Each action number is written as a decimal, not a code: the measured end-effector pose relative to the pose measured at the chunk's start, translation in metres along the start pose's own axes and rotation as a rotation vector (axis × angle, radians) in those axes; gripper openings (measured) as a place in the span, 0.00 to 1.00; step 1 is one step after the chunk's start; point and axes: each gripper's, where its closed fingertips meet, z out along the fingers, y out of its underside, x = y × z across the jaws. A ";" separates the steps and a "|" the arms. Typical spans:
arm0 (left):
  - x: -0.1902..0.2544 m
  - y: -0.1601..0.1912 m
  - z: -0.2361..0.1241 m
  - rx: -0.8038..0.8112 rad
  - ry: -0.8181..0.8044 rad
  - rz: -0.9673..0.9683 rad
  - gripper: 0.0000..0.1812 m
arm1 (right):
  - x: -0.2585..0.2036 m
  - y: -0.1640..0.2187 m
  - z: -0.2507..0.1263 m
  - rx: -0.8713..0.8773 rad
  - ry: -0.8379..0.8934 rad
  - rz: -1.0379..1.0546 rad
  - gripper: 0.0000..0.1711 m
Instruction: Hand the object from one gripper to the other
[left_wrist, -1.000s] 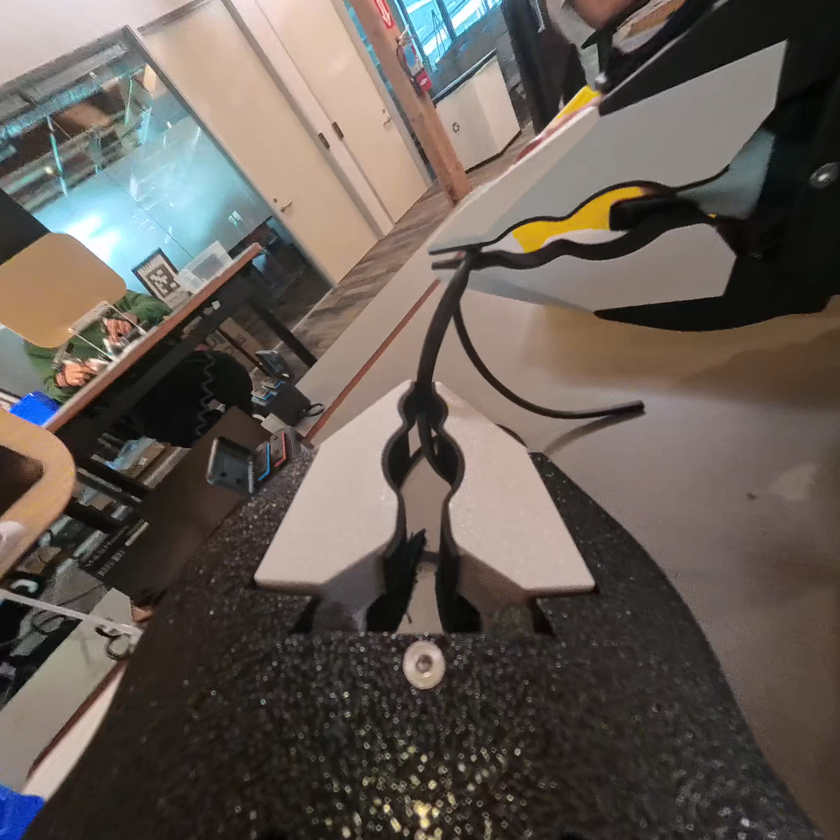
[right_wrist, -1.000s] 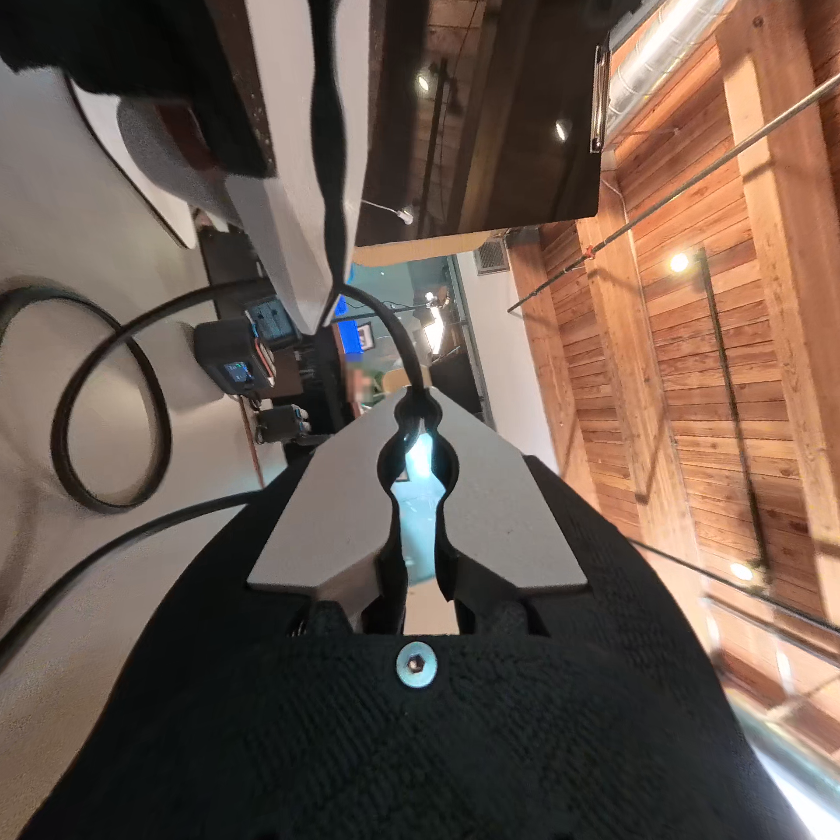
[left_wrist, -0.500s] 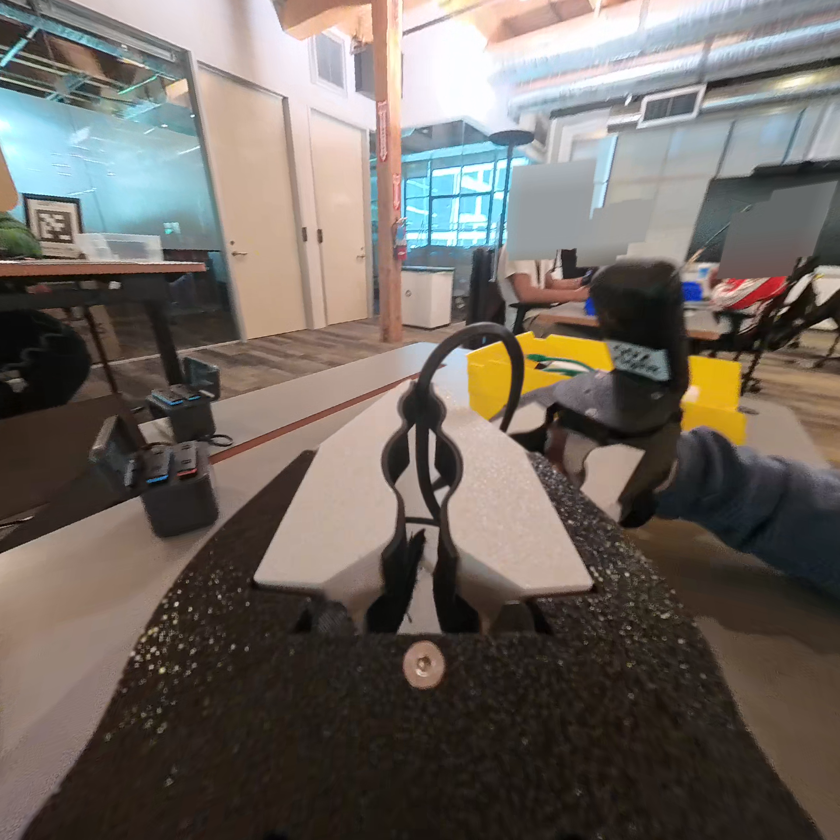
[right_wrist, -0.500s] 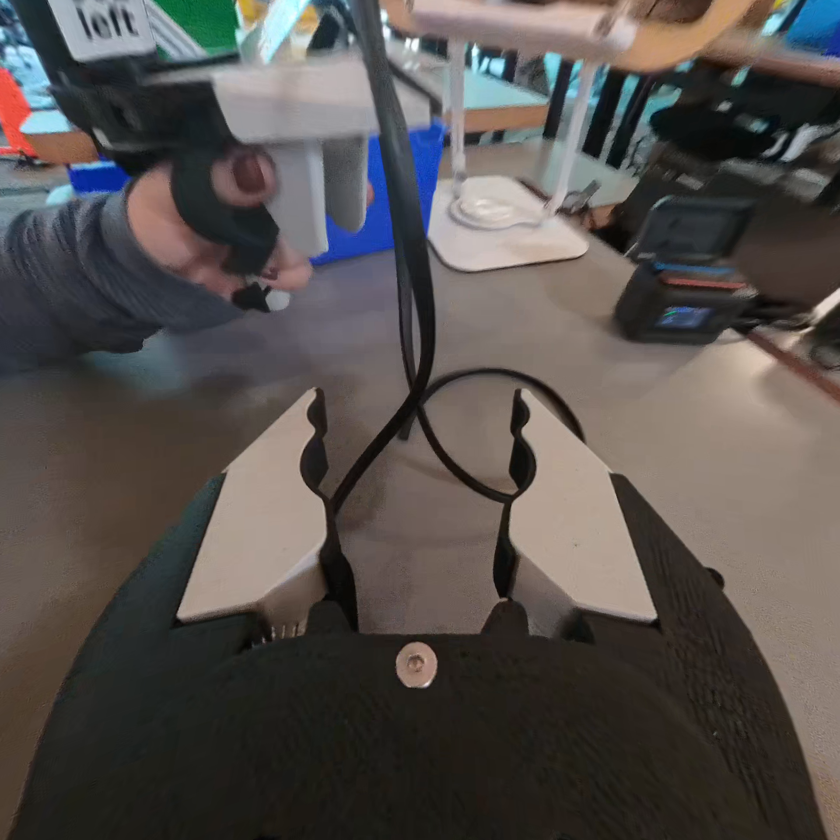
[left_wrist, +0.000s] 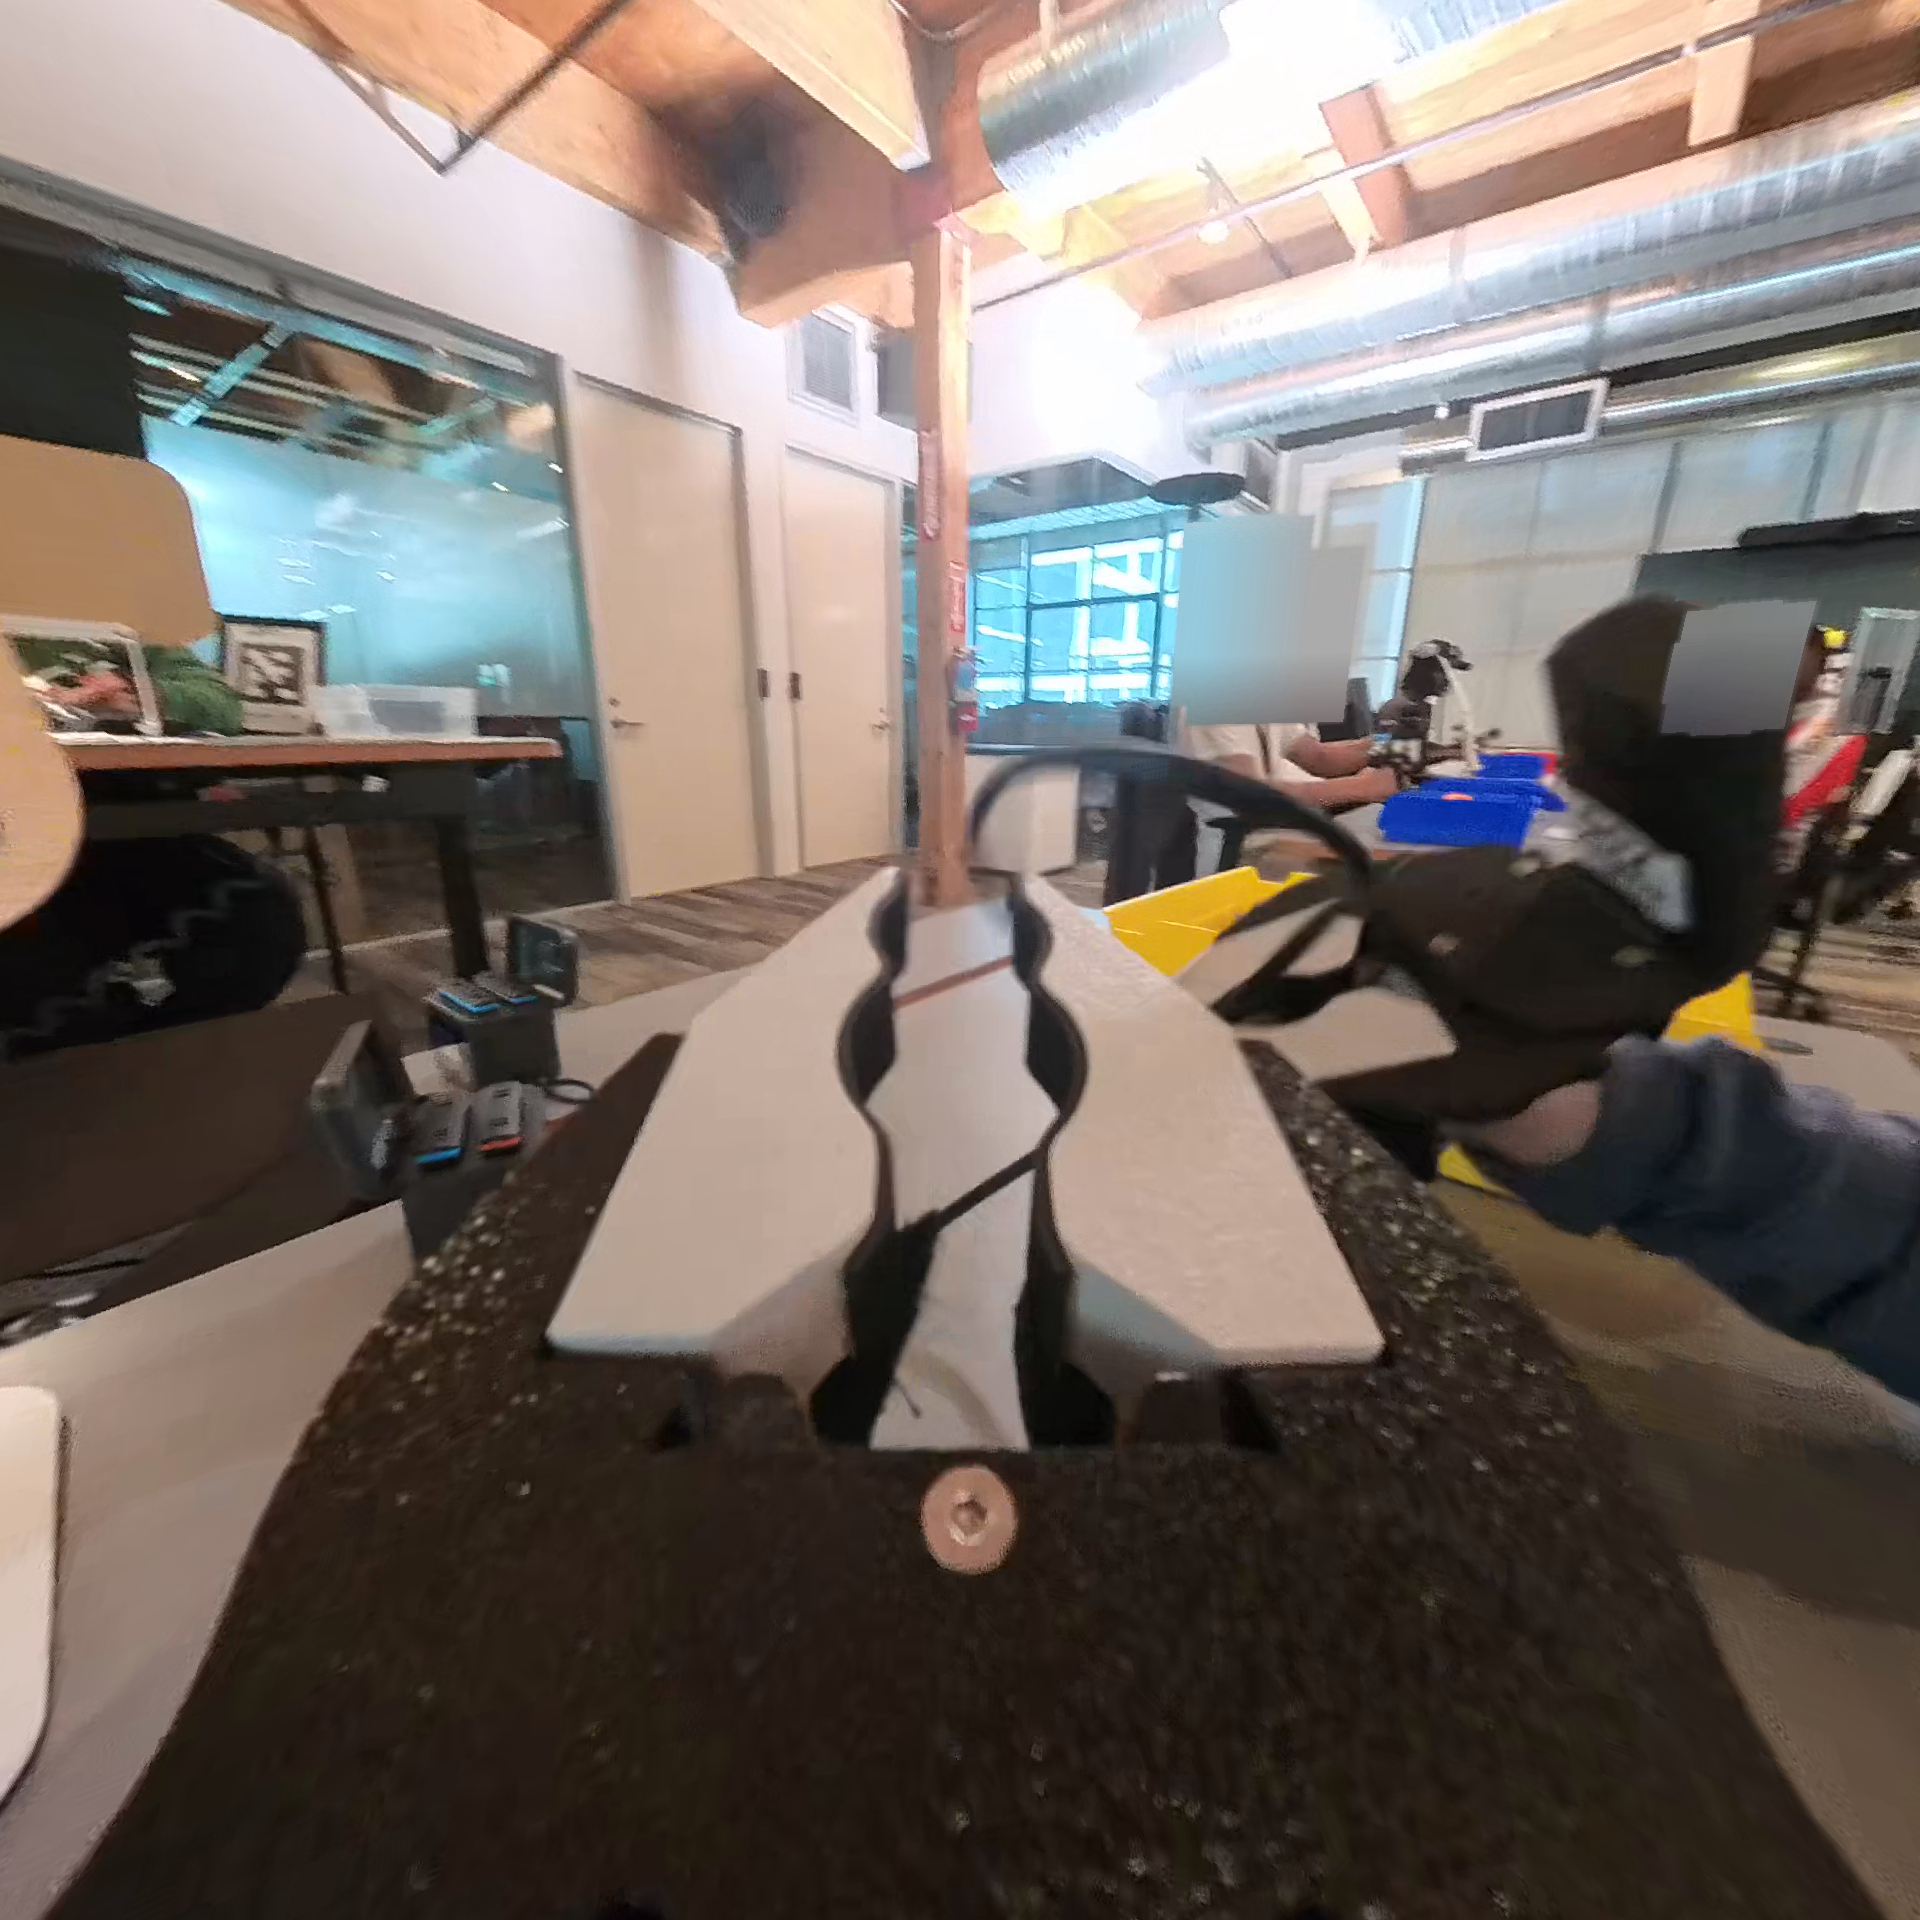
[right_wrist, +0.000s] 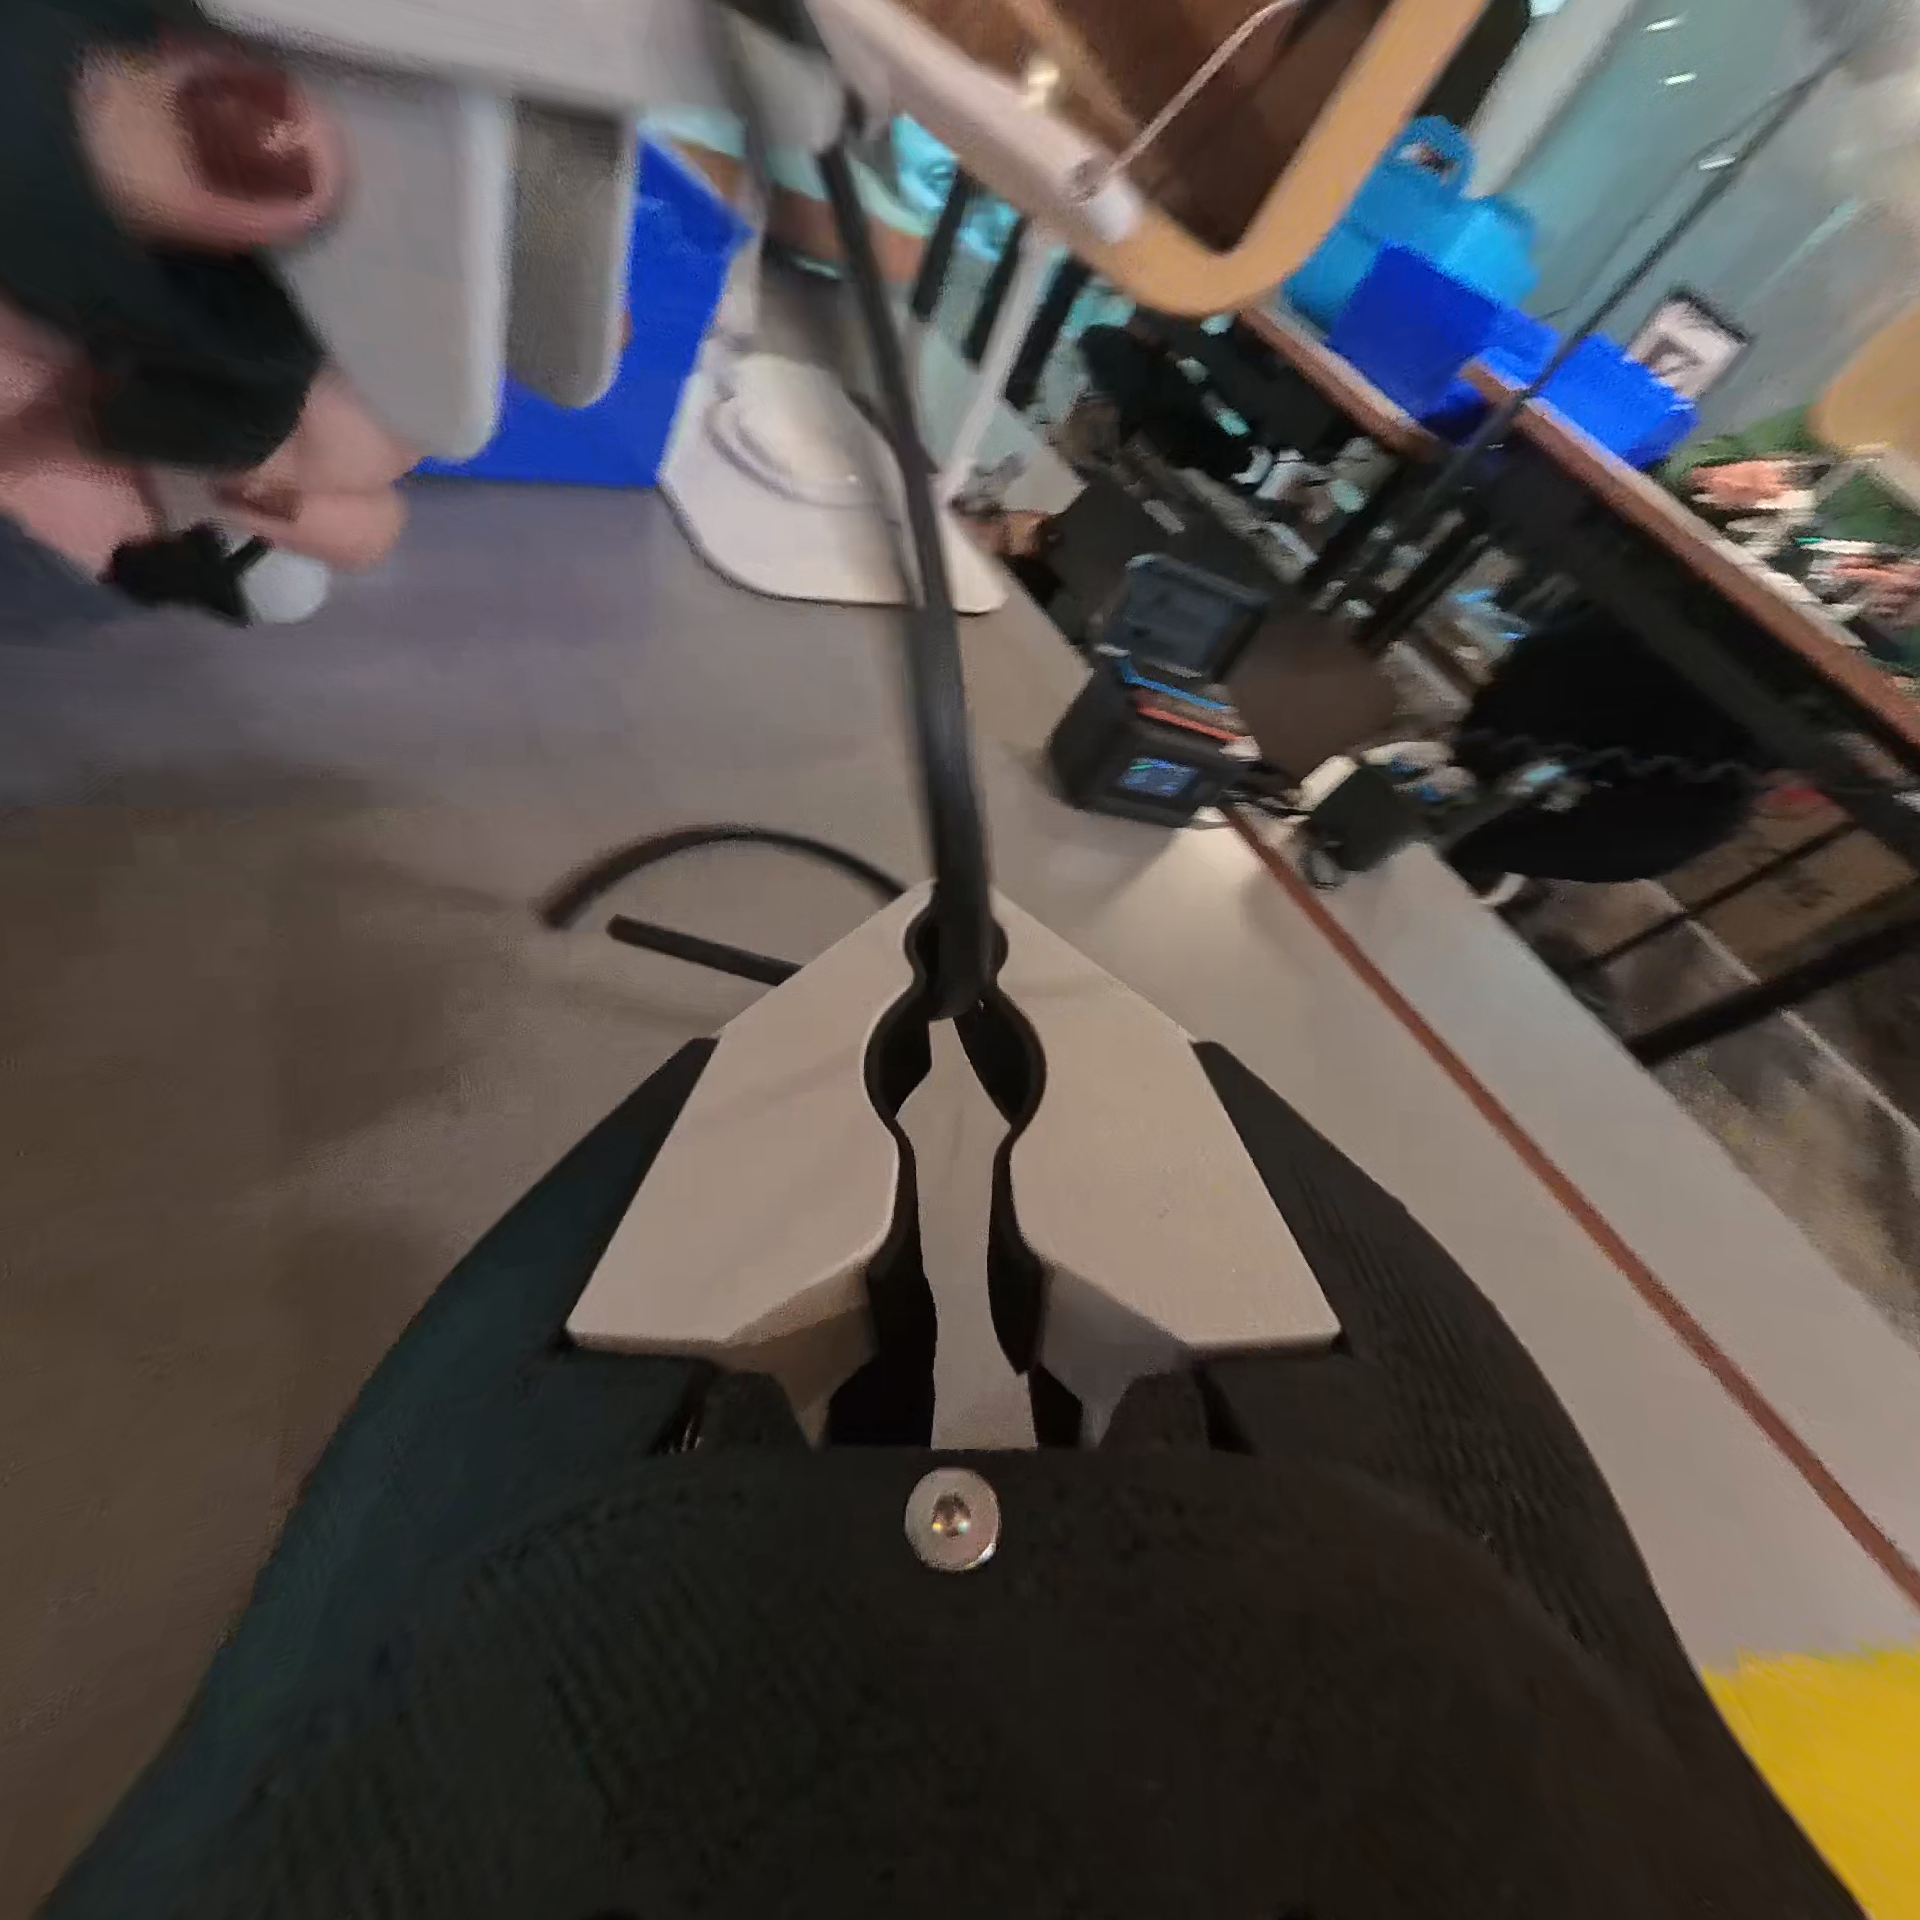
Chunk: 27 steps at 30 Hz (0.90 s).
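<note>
right gripper: now clenching on the black cable; half a second ago it was gaping.
left gripper: now releasing, jaws parted and empty.
cable: arching above the worktop, tail lying mid-surface.
meaning: handover looking done.

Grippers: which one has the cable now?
The right gripper: its jaws are shut on the black cable at the tips. The left gripper has open jaws, nothing clamped.
</note>
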 end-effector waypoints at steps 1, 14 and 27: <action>-0.001 0.002 -0.001 0.013 -0.015 0.010 0.16 | 0.013 -0.005 -0.008 0.007 0.056 -0.001 0.00; 0.003 0.028 -0.010 0.056 -0.092 0.335 0.38 | 0.128 -0.112 -0.139 0.179 0.469 0.041 0.00; -0.008 0.035 -0.009 0.021 -0.122 0.285 0.33 | 0.214 -0.150 -0.291 0.051 0.714 -0.019 0.00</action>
